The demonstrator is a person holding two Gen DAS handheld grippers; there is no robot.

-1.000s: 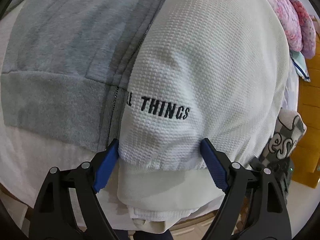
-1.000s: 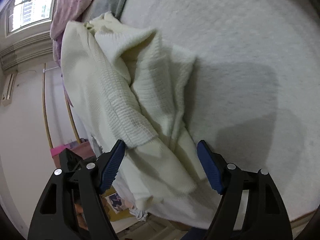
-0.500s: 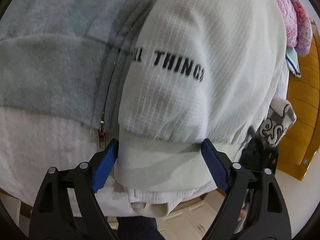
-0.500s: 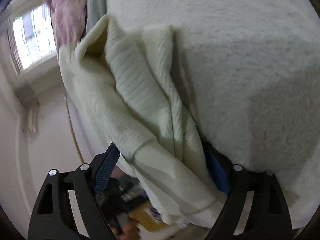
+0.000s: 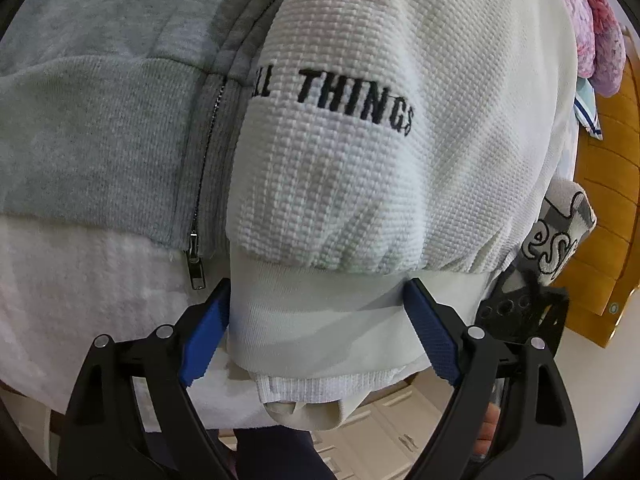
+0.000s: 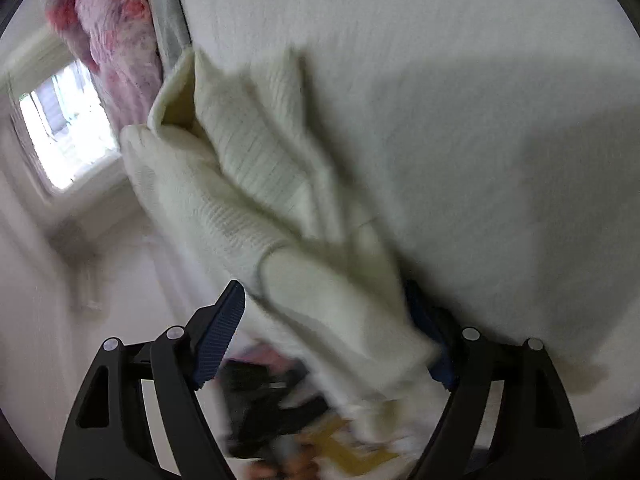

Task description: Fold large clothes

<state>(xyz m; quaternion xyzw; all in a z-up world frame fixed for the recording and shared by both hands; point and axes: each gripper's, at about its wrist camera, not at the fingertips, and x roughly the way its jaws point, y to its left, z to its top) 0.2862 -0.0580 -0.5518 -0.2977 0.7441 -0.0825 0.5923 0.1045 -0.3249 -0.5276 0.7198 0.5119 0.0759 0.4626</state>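
Note:
A white waffle-knit sweatshirt [image 5: 400, 160] with black "ALL THINGS" lettering lies on a white fuzzy bed cover [image 5: 80, 280], overlapping a grey zip hoodie [image 5: 100, 120]. My left gripper [image 5: 320, 320] is open, its blue pads on either side of the sweatshirt's ribbed hem [image 5: 320, 320] at the bed edge. In the blurred right wrist view the same cream-white knit [image 6: 248, 184] lies bunched along the bed's left edge. My right gripper [image 6: 328, 320] is open with a ribbed cuff or hem [image 6: 332, 300] between its pads.
A pink fluffy garment [image 5: 600, 20] lies at the far side, also in the right wrist view [image 6: 116, 28]. A grey printed cloth [image 5: 560, 240] hangs at the right by a wooden headboard [image 5: 608, 200]. White bed cover [image 6: 480, 120] spreads right of the knit. A window [image 6: 68, 120] is at the left.
Both grippers have moved in toward the garment's edge, so the fabric now sits between the pads. The right view has swung and blurred. Both stay open.

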